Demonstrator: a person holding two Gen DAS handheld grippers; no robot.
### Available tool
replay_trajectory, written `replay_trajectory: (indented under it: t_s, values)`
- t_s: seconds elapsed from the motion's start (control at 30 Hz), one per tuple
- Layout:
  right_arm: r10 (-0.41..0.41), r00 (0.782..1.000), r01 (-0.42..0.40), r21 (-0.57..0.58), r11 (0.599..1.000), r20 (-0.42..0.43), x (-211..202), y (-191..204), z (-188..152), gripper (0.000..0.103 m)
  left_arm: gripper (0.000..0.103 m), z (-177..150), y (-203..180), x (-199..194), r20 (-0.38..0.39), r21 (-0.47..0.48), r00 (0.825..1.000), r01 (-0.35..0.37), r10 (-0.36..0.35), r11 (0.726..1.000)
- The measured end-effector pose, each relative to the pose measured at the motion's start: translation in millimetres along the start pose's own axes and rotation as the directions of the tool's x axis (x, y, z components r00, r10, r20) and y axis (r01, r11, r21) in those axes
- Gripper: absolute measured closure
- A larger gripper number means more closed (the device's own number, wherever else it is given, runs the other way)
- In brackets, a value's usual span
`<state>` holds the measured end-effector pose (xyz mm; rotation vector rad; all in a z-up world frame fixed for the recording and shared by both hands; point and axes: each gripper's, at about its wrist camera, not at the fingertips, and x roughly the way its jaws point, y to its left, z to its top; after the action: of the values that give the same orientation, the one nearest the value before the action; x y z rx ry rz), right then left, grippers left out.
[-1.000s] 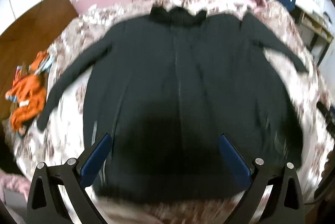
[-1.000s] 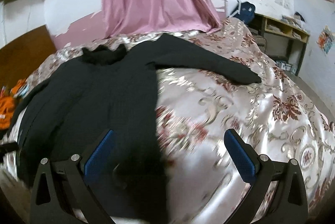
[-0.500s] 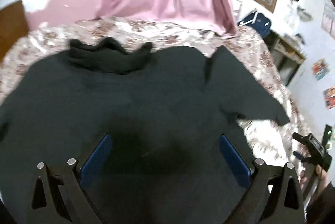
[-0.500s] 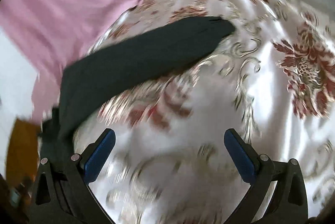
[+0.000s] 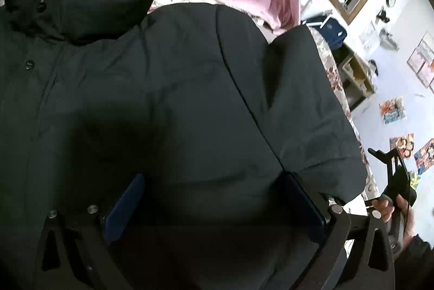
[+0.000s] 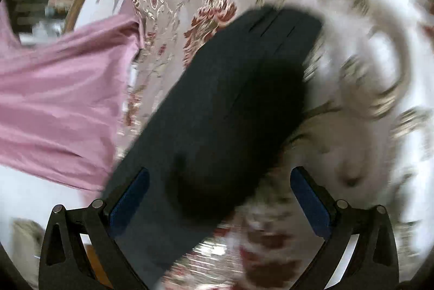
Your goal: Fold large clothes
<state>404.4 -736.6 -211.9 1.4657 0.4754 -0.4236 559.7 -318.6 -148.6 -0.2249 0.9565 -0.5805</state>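
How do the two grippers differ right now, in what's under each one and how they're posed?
The left gripper sits over the coat's broad chest panel; the right gripper is over the sleeve, near its cuff. The left view is sharp, the right one motion-blurred. Dark cloth fills the left gap; in the right gap, floral bedspread shows beside the sleeve. Both are open, gripping nothing.
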Motion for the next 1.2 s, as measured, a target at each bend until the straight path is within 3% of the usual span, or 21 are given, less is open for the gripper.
replay_trajectory:
  t_s: [0.03, 0.07, 0.1, 0.13, 0.17, 0.2, 0.3, 0.37, 0.5, 0.6, 0.63, 0.67, 0.73, 0.83, 0.93, 1.0, 1.13, 1.2]
  values:
    - [0.02, 1.0, -0.02, 0.027, 0.999, 0.012, 1, 1, -3, 0.004, 0.0, -4, 0, -1, 0.02, -0.001, 1.0, 0.005, -0.005, 1.0]
    - [0.033, 0.999, -0.034, 0.044, 0.998, 0.027, 0, 2, -8, 0.018, 0.0, -6, 1, -1, 0.032, -0.004, 0.999, 0.012, -0.012, 1.0]
    - [0.029, 0.999, -0.031, 0.051, 0.998, 0.046, 2, 8, -10, 0.039, 0.0, -8, 3, -1, 0.034, -0.015, 0.999, 0.028, -0.028, 0.999]
    - [0.007, 0.998, -0.01, 0.048, 0.999, 0.055, 2, 13, -10, 0.047, 0.0, -8, 6, -1, 0.028, -0.027, 0.999, 0.044, -0.043, 0.999]
    - [-0.014, 0.998, 0.011, 0.038, 0.999, 0.066, 1, 21, -11, 0.065, 0.0, -8, 11, -2, 0.017, -0.042, 0.998, 0.058, -0.057, 0.997]
    - [-0.027, 0.996, 0.025, 0.019, 0.999, 0.087, -3, 30, -14, 0.091, 0.003, -6, 15, -5, 0.006, -0.057, 0.998, 0.069, -0.068, 0.996]
    - [-0.039, 0.989, 0.05, -0.075, 0.996, 0.14, -21, 65, -15, 0.096, 0.003, -3, 31, -39, 0.058, -0.126, 0.993, 0.109, -0.103, 0.986]
    - [-0.016, 0.981, 0.06, -0.223, 0.973, 0.194, -41, 110, -21, 0.096, 0.003, 8, 37, -63, 0.078, -0.129, 0.992, 0.111, -0.101, 0.985]
    - [0.051, 0.966, 0.087, -0.506, 0.858, 0.253, -79, 201, -45, 0.097, 0.003, 23, 47, -113, 0.118, -0.07, 0.992, 0.062, -0.054, 0.996]
    - [0.113, 0.954, 0.117, -0.694, 0.71, 0.277, -100, 276, -85, 0.097, 0.003, 31, 64, -156, 0.158, -0.065, 0.987, 0.016, -0.005, 0.998]
    - [0.142, 0.95, 0.132, -0.77, 0.625, 0.278, -106, 306, -111, 0.097, 0.003, 32, 73, -171, 0.172, -0.079, 0.985, 0.009, 0.004, 0.997]
    - [0.164, 0.949, 0.132, -0.814, 0.565, 0.268, -110, 326, -129, 0.097, 0.003, 34, 82, -186, 0.188, -0.097, 0.982, 0.005, 0.014, 0.995]
    - [0.201, 0.955, 0.112, -0.89, 0.442, 0.22, -117, 363, -175, 0.097, 0.003, 36, 103, -218, 0.226, -0.13, 0.974, -0.001, 0.031, 0.992]
    - [0.233, 0.963, 0.063, -0.953, 0.296, 0.137, -125, 400, -239, 0.097, 0.003, 33, 134, -257, 0.267, -0.177, 0.961, -0.024, 0.071, 0.984]
    - [0.227, 0.973, 0.006, -0.99, 0.142, 0.039, -126, 414, -318, 0.097, 0.003, 22, 165, -288, 0.295, -0.207, 0.95, -0.042, 0.103, 0.977]
    - [0.198, 0.98, -0.04, -0.997, 0.062, -0.027, -117, 414, -363, 0.097, 0.003, 15, 184, -304, 0.305, -0.222, 0.944, -0.059, 0.127, 0.973]
    - [0.095, 0.985, -0.138, -0.986, -0.089, -0.146, -97, 384, -448, 0.097, 0.003, 4, 216, -320, 0.295, -0.248, 0.941, -0.093, 0.167, 0.964]
    - [0.006, 0.985, -0.172, -0.973, -0.157, -0.175, -72, 355, -487, 0.097, 0.003, -5, 236, -323, 0.286, -0.267, 0.939, -0.112, 0.19, 0.957]
